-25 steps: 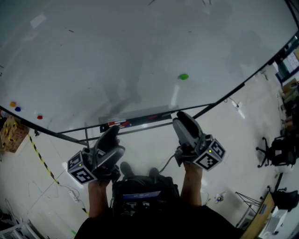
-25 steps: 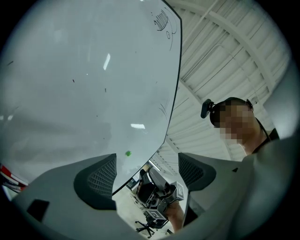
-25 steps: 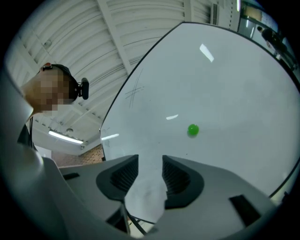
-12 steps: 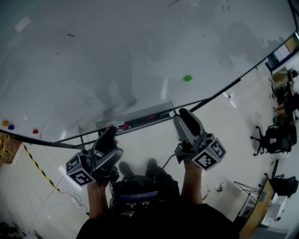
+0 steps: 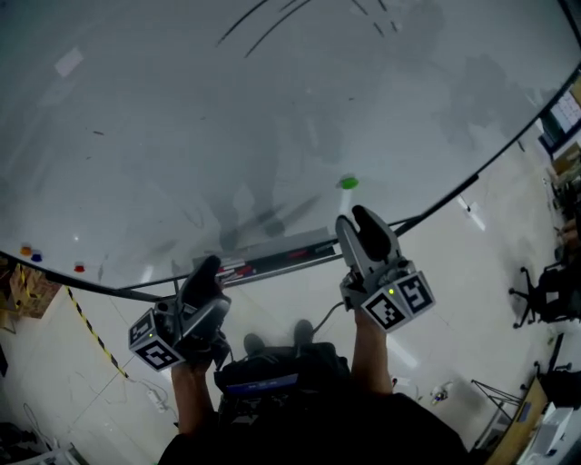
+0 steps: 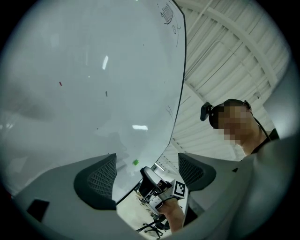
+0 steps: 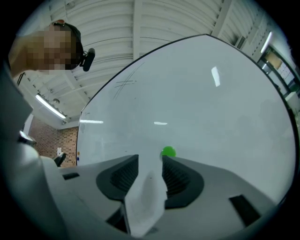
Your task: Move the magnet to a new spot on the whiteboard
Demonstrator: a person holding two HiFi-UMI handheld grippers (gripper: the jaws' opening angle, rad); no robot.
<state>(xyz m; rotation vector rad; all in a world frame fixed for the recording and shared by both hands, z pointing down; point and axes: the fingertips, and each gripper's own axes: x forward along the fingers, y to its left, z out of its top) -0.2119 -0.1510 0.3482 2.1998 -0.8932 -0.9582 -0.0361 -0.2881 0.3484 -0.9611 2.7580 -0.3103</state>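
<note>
Magnet (image 5: 348,183) on whiteboard (image 5: 227,109), R gripper (image 5: 360,218) near

Nothing is legible; the whiteboard (image 5: 272,109) bears only unreadable pen marks (image 6: 167,13).

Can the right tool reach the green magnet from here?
Probably yes. The right tool sits just short of the green magnet on the whiteboard, jaws apart, with nothing in the way. The magnet lies slightly off the gap's centre, so a small sideways nudge seems needed.
</note>
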